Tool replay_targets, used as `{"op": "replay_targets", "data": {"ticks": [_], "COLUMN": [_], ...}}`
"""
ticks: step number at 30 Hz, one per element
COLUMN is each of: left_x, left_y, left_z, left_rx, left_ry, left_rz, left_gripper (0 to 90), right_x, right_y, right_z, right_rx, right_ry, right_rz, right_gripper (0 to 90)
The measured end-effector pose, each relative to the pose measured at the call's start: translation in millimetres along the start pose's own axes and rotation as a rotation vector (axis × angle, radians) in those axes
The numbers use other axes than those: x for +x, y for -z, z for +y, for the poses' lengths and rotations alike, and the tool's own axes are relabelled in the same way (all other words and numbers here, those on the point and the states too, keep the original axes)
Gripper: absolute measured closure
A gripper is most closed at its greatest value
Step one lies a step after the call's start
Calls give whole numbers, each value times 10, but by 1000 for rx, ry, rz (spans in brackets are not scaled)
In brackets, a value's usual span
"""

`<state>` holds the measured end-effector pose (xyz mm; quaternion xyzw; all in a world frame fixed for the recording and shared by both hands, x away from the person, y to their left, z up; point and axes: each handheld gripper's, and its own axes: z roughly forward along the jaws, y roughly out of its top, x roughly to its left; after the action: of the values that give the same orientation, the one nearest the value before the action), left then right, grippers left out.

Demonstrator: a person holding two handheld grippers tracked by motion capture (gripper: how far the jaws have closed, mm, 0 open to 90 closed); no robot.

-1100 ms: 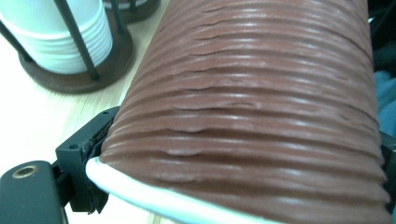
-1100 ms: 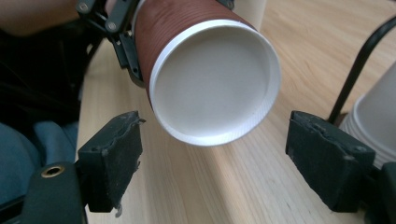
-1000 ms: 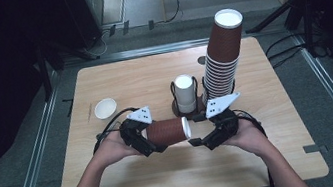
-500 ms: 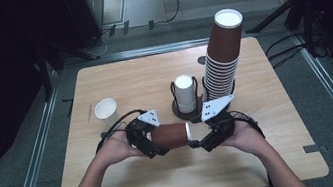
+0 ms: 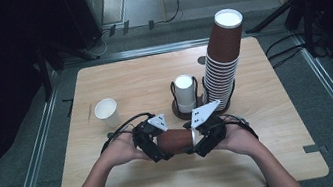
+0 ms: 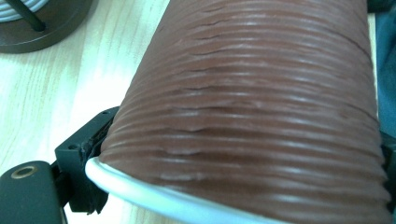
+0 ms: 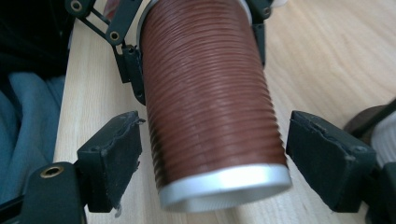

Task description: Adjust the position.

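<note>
High view first: I have the ribbed brown paper cup (image 5: 178, 140) lying on its side, held above the near middle of the light wooden table (image 5: 278, 106), its long axis running left to right across my view. Its white rim end points toward my right gripper (image 5: 202, 141), and the other end sits at my left gripper (image 5: 155, 146). Behind it stand a tall leaning stack of brown paper cups (image 5: 223, 64), a white cup in a dark wire holder (image 5: 185, 94), and a small white paper cup (image 5: 107, 112) off to the left.

From up there I cannot judge either grip. Left gripper view settles one: a black pad (image 6: 91, 154) presses against the ribbed wall right at a white rolled rim (image 6: 140, 191), and the cup (image 6: 261, 107) runs away from the camera, so that gripper is clamped on it. It also shows the brown base of the holder (image 6: 46, 23) at the top left.

Right gripper view tells the other: the cup (image 7: 205, 102) points its silvery-white end at the camera, lying between my two pads, with bare table showing on each side of it. Those jaws stand wide, touching nothing. Farther off, the left gripper's black linkage (image 7: 123, 51) flanks the cup's far end.
</note>
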<state>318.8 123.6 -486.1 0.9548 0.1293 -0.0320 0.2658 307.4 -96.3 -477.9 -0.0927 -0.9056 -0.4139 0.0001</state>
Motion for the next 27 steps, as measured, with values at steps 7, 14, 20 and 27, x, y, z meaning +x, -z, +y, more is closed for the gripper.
{"op": "replay_targets", "data": {"ticks": [7, 14, 20, 27], "left_x": [-36, -45, -48, -42], "left_y": [-40, -58, -27, 13], "left_z": [34, 41, 47, 39], "left_rx": [14, 18, 6, -33], "left_ry": [-14, -14, -10, 5], "left_rz": [-8, -8, -11, -4], "left_gripper": [72, 70, 62, 0], "right_x": [18, 34, 29, 11], "right_y": [-139, -197, -171, -121], "right_z": [9, 15, 20, 16], "right_rx": [62, 87, 67, 44], "right_ry": [29, 44, 48, 39], "right_rz": [9, 11, 16, 21], "right_gripper": [184, 194, 199, 195]}}
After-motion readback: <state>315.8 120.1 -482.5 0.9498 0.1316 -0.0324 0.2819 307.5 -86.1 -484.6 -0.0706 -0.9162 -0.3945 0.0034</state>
